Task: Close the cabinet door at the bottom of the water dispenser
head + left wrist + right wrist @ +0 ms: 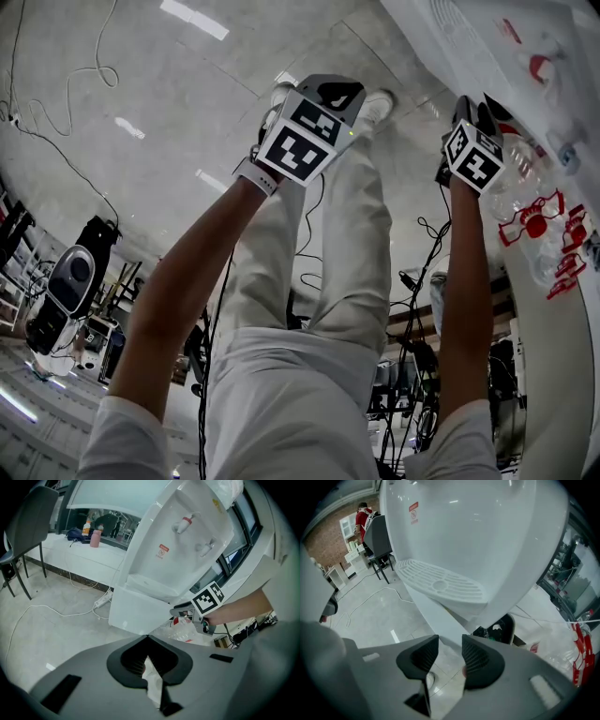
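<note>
The white water dispenser (187,536) stands with its bottom cabinet door (138,609) swung open. Inside the cabinet lies a clear bag of plastic bottles with red labels (185,627). My right gripper (450,639) is at the door's free edge, and the white door panel (436,616) fills the gap between its jaw tips, below the drip tray (440,581). The left gripper view shows that gripper's marker cube (208,599) by the door's corner. My left gripper (147,637) hangs back from the dispenser with its jaws together and nothing in them. In the head view both grippers' jaws are hidden behind their cubes.
A power strip with white cable (101,603) lies on the tiled floor left of the dispenser. A dark chair (28,522) stands further left, and a ledge behind holds a pink bottle (95,538). The person's legs fill the middle of the head view.
</note>
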A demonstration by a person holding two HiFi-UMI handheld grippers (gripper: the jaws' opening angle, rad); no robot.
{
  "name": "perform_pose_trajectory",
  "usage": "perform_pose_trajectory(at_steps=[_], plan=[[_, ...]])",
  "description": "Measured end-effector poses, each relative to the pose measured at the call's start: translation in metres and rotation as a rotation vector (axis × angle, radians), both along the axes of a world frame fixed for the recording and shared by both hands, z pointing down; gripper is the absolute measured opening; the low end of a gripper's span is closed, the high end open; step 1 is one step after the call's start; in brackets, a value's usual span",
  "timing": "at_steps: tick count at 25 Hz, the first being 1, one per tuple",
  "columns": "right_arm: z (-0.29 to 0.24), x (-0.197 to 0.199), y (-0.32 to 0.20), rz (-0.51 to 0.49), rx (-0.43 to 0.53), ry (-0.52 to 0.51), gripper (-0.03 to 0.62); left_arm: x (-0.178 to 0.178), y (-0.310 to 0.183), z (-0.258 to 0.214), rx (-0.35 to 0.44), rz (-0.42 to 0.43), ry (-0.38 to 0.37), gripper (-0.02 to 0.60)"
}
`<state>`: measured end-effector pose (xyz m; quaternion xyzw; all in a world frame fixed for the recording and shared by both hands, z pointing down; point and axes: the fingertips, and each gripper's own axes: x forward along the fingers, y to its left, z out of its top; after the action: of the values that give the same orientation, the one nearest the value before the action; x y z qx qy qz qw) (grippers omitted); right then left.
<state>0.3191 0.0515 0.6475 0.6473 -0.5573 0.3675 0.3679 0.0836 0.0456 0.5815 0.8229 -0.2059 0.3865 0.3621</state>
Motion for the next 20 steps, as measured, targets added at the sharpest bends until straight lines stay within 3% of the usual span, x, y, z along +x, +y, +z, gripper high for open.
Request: perform_pose_trajectory(at_steps=[5, 15, 20], plan=[[0.0, 0.009, -0.005, 0.023, 0.006, 0.024, 0.167, 0.003, -0.001, 0.001, -0.002, -0.003, 0.004, 0.006], [-0.003, 0.033, -0.015, 0.196, 0.017, 0.082, 0.161, 0.003, -0.005, 0.003, -0.005, 0.001, 0.002, 0.006], [-0.004, 0.035, -0.019, 0.228, 0.014, 0.083, 0.161, 0.005, -0.009, 0.001, -0.003, 0.009, 0.002, 0.006]])
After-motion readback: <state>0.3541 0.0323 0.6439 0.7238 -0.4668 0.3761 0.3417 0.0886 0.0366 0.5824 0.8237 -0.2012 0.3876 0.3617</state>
